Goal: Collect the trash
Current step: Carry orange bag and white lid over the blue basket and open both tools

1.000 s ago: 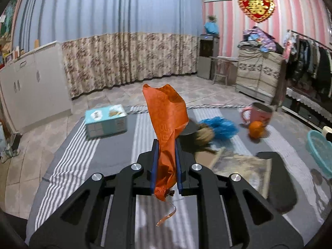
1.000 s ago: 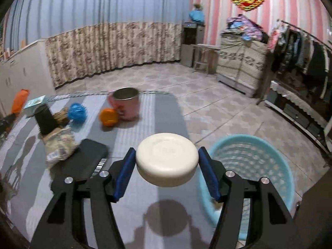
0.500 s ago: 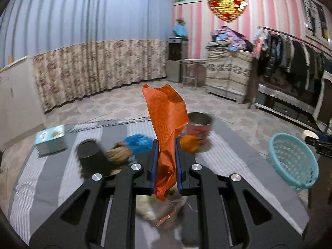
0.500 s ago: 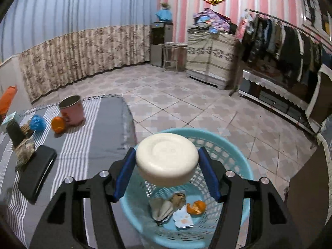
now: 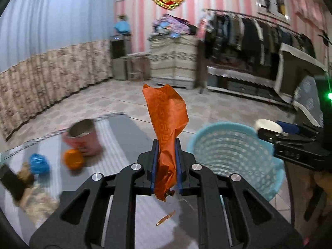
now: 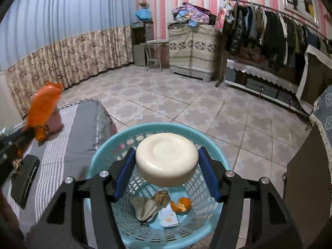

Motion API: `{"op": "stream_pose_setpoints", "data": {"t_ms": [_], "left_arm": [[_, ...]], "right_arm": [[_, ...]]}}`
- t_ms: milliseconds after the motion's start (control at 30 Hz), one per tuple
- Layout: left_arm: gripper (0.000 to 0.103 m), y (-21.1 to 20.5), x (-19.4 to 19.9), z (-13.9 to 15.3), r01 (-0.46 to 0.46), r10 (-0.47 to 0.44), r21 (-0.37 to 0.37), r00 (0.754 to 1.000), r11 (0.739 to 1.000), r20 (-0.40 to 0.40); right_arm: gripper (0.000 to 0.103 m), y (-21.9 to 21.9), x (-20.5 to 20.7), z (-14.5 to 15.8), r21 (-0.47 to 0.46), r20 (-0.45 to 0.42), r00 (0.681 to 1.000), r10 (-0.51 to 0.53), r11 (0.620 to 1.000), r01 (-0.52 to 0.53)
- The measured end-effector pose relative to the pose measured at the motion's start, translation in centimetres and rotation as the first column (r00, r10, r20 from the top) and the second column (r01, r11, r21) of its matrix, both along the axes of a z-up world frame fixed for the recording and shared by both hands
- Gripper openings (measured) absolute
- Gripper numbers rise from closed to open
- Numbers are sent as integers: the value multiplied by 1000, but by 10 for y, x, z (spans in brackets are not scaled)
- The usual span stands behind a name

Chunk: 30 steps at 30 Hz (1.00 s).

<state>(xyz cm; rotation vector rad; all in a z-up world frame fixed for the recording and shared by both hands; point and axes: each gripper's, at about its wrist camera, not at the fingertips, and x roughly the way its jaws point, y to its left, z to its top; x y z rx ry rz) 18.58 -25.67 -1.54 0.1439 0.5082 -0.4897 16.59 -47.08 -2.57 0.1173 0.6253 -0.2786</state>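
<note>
Right now, right gripper [image 6: 167,161] clamped on cream puck [image 6: 167,159] above blue basket [image 6: 103,157], left gripper [image 5: 166,164] pinching orange wrapper [image 5: 167,130]

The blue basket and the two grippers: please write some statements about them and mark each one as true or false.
1. The right gripper holds a round white disc above the blue basket. True.
2. The basket is empty. False: an orange peel and crumpled scraps lie at its bottom.
3. The left gripper is shut on an orange wrapper. True.
4. The orange wrapper is already inside the basket. False: it is in the left gripper, beside the basket.
5. The pink mug lies tipped over inside the basket. False: it stands on the striped cloth.
</note>
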Motion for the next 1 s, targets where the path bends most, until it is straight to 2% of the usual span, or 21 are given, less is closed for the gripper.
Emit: {"op": "stream_pose_setpoints", "data": {"t_ms": [167,333,367,467,500,633,800,1000], "left_arm": [[13,-48,6,-17,85,-85,-1,995,996,-53],[16,-73,12,-26,129,-128,11,989,992,-69],[21,-76,15,-27,136,-135,8,988,991,-75],[49,-77,15,-26,131,-130,4,989,991,-68],[55,-77,15,-25,122,-122,-3,991,992,-58],[68,-66,15,-19,105,-106,-20,993,994,-52],[88,-42,16,-11,15,-16,-26,1000,1000,-20],[95,-12,16,-7,-67,67,-19,998,998,-2]], "right_arm": [[61,-26,-3,-3,40,4,998,-61,997,61],[61,-48,-9,-9,82,5,994,-112,990,111],[61,-51,-10,-9,92,5,993,-118,989,117],[61,-56,-9,-12,102,1,991,-130,986,130],[61,-57,-9,-13,102,-1,991,-132,986,132],[61,-55,-4,-19,101,-17,993,-120,987,121],[61,-38,6,-25,78,-57,995,-81,993,85],[61,-16,22,-37,63,-98,995,-21,998,27]]}}
